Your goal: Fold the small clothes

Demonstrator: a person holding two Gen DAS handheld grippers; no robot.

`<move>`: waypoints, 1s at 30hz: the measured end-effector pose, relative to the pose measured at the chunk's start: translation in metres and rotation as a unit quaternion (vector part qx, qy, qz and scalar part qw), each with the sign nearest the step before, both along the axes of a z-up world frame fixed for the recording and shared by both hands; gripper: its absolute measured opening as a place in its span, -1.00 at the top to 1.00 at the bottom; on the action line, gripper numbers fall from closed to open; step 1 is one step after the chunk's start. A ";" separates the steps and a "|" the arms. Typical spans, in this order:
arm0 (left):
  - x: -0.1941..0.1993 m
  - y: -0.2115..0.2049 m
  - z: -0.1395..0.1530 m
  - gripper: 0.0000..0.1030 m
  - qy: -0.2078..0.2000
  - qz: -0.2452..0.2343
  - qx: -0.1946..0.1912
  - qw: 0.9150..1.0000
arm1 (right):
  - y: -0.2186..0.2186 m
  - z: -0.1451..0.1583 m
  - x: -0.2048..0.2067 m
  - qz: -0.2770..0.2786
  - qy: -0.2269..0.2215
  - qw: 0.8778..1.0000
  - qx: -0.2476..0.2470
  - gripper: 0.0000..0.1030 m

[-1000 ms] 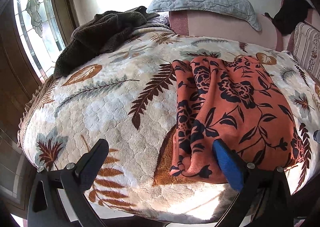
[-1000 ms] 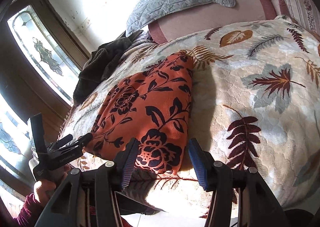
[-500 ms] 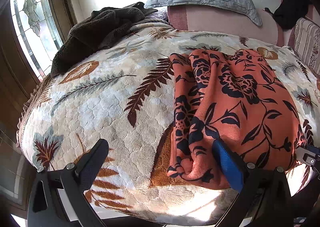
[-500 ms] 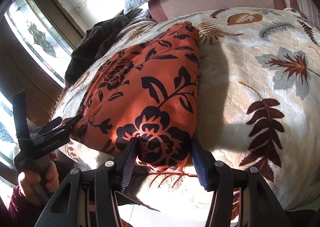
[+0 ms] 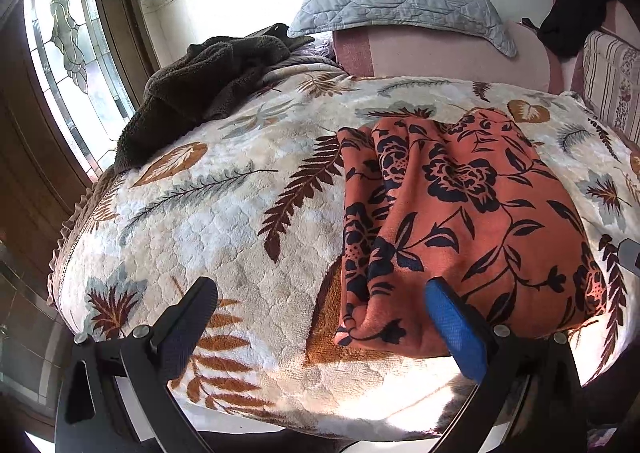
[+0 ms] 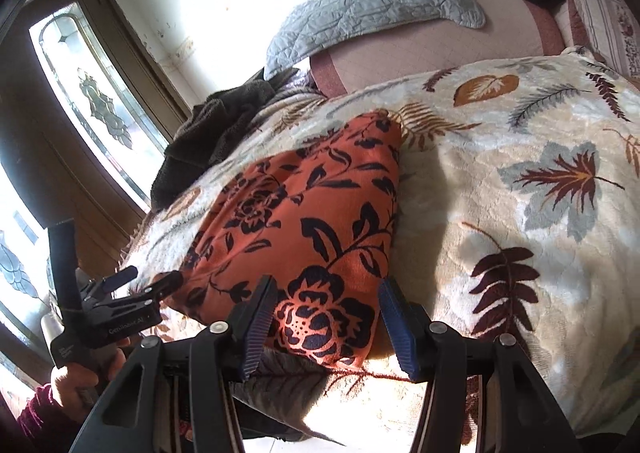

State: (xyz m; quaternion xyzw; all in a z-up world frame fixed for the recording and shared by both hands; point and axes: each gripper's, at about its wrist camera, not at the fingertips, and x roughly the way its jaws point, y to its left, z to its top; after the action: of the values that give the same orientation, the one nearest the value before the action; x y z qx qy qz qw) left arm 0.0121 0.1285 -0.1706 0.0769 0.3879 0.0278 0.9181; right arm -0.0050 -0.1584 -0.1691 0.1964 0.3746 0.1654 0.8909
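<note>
Left wrist view: our left gripper (image 5: pixel 316 317) gapes wide and holds nothing, its blue finger lying over the near left corner of the orange floral garment (image 5: pixel 460 221), which lies partly folded on the leaf-print blanket (image 5: pixel 208 221). Right wrist view: our right gripper (image 6: pixel 326 319) is open, fingers straddling the garment's (image 6: pixel 304 221) near right corner, unpinched. We judge it soft, light and limp; pinch the near corners

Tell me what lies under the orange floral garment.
The orange floral garment lies on the leaf-print blanket, which shows all around it. The garment's own folded layers show at its left edge; anything else beneath is covered.
</note>
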 end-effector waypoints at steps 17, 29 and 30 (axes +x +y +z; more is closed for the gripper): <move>-0.015 -0.031 0.042 -1.00 -0.028 -0.019 -0.009 0.999 | -0.025 0.017 -0.007 -0.020 -0.033 0.998 0.053 -0.10; -0.003 -0.026 0.029 -1.00 -0.008 -0.009 -0.018 1.000 | -0.024 0.014 -0.004 -0.015 -0.025 0.998 0.059 -0.10; -0.002 -0.024 0.028 -1.00 -0.006 -0.007 -0.020 1.000 | -0.024 0.014 -0.004 -0.015 -0.024 0.998 0.058 -0.10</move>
State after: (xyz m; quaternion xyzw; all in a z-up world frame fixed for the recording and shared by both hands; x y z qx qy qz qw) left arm 0.0104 0.1047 -0.1423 0.0608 0.3819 0.0144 0.9221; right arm -0.0086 -0.1820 -0.1556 0.2495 0.3395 0.1783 0.8892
